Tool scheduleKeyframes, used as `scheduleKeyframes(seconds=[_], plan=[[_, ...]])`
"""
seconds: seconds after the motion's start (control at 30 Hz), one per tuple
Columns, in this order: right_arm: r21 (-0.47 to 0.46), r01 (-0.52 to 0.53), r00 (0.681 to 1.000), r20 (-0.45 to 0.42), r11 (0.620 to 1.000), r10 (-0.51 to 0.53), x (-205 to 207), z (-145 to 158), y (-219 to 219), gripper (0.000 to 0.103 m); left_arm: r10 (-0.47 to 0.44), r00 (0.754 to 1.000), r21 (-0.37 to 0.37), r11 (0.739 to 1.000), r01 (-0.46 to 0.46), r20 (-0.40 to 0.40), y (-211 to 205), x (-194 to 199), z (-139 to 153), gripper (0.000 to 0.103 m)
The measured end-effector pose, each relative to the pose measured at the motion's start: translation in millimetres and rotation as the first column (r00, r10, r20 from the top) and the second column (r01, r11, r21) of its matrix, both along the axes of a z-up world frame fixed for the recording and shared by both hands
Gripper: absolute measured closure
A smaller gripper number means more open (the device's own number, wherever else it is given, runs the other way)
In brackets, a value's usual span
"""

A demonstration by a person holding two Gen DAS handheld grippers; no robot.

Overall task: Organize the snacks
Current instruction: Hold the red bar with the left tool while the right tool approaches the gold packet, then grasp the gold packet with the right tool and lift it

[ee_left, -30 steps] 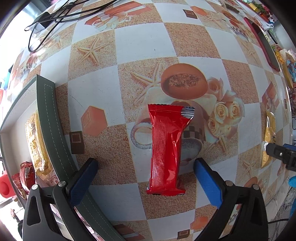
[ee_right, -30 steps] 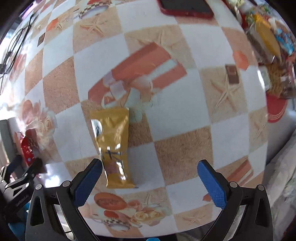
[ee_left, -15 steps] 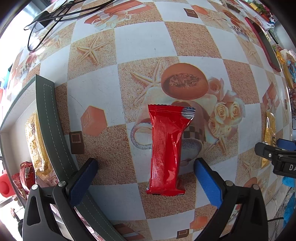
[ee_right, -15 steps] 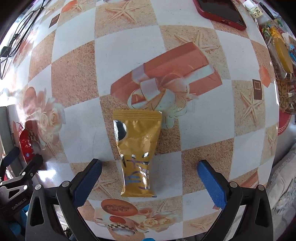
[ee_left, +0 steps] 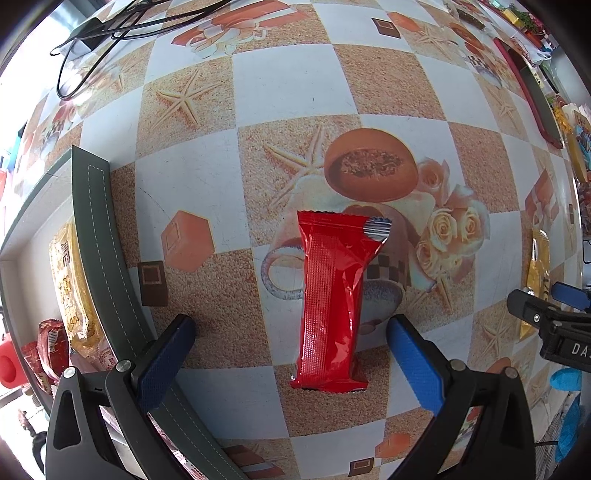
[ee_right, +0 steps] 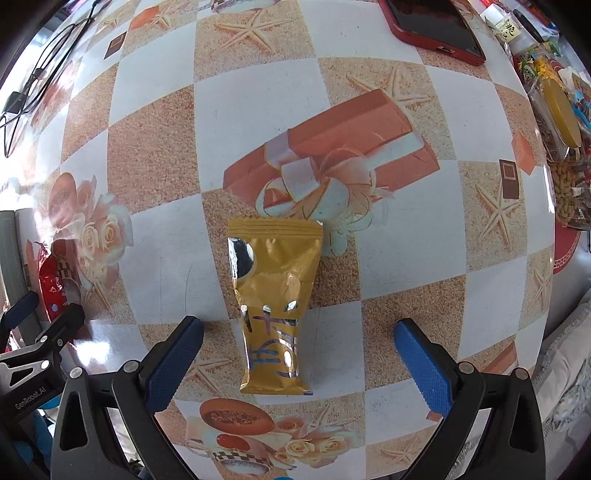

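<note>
A red snack packet and a gold snack packet lie flat, sealed, well apart.

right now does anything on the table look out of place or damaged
Nothing looks damaged or spilled. The red snack packet and the gold snack packet lie flat and sealed on the tablecloth, outside the grey bin that holds other snacks. A red-cased phone lies among them.

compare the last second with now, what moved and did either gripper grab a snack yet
The right gripper swung over and moved closer until the gold foil snack packet sat centred between its open fingers. Nothing was grabbed. The left gripper stayed open around the flat red foil snack packet, which never shifted on the checkered tablecloth.
</note>
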State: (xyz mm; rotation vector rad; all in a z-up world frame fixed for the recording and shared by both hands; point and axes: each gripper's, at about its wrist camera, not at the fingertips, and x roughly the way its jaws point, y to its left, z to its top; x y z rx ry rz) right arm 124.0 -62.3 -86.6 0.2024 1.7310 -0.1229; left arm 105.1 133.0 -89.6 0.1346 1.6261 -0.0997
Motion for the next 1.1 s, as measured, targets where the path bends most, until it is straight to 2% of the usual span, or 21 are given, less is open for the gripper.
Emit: scheduleKeyframes(seconds=[0.77,1.1], plan=[[-0.003,-0.008,1.000,0.012,1.000,0.009,-1.7,-4.7,1.2,0.000,0.003,1.000,-0.001,1.000,-0.003,0.015,-0.3,-1.2,0.7,0.000],[-0.001,-0.013,1.000,-0.006,1.000,0.013,-5.0,-2.2,2.0,0.000,0.001,1.000,0.010,1.000,-0.001,-0.014,-2.6,2.0,0.8,0.000]])
